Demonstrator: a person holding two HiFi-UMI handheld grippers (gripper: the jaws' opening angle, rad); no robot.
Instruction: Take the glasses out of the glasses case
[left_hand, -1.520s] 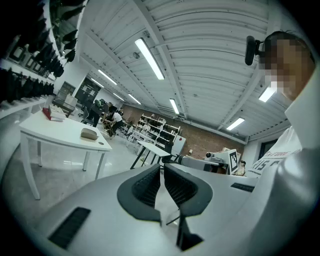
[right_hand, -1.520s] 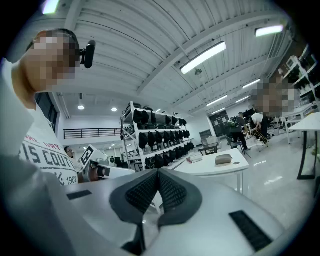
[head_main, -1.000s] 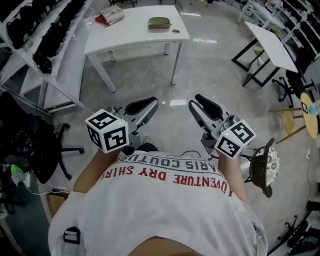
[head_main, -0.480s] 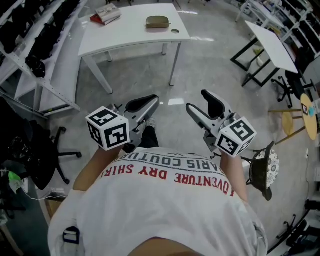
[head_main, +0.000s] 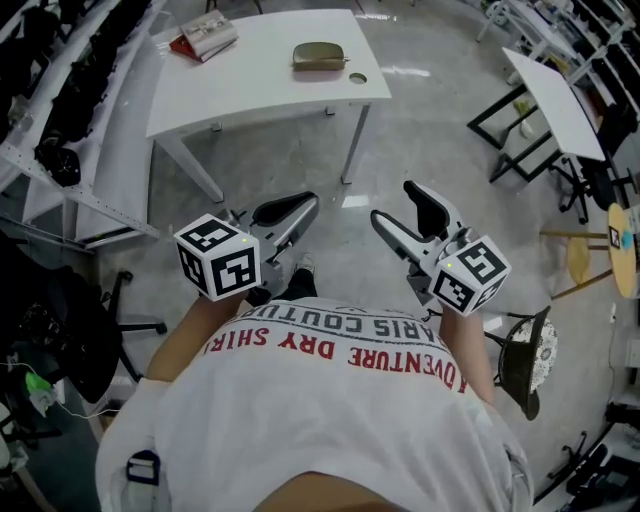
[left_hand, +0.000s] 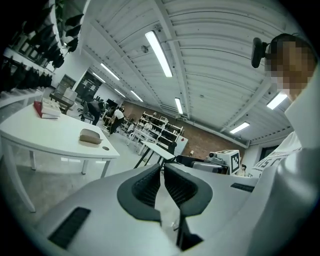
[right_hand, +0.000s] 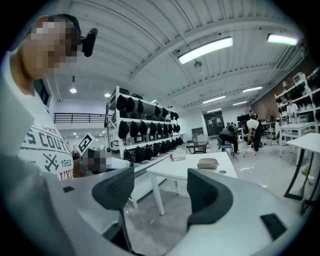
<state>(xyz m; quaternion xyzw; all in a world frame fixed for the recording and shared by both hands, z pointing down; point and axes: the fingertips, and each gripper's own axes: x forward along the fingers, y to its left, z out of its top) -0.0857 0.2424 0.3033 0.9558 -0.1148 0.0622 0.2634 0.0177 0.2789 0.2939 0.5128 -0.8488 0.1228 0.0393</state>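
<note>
A closed olive-tan glasses case (head_main: 319, 56) lies on the white table (head_main: 250, 90) across the floor, well ahead of both grippers. It also shows small in the left gripper view (left_hand: 91, 136) and the right gripper view (right_hand: 207, 163). My left gripper (head_main: 303, 204) is held before the person's chest, jaws shut with nothing in them (left_hand: 162, 169). My right gripper (head_main: 396, 203) is beside it, its jaws opening wide, with only floor seen between them (right_hand: 159, 176). No glasses are visible.
A red-and-white book (head_main: 205, 35) and a small round spot (head_main: 358, 77) share the table. Shelving with dark bags (head_main: 60, 120) runs along the left. Another white table (head_main: 560, 95) stands to the right, a stool (head_main: 527, 345) near my right side, and an office chair (head_main: 90, 310) at my left.
The right gripper's jaws have spread from nearly closed to wide apart. The table with the case appears larger and nearer. The left gripper stays shut.
</note>
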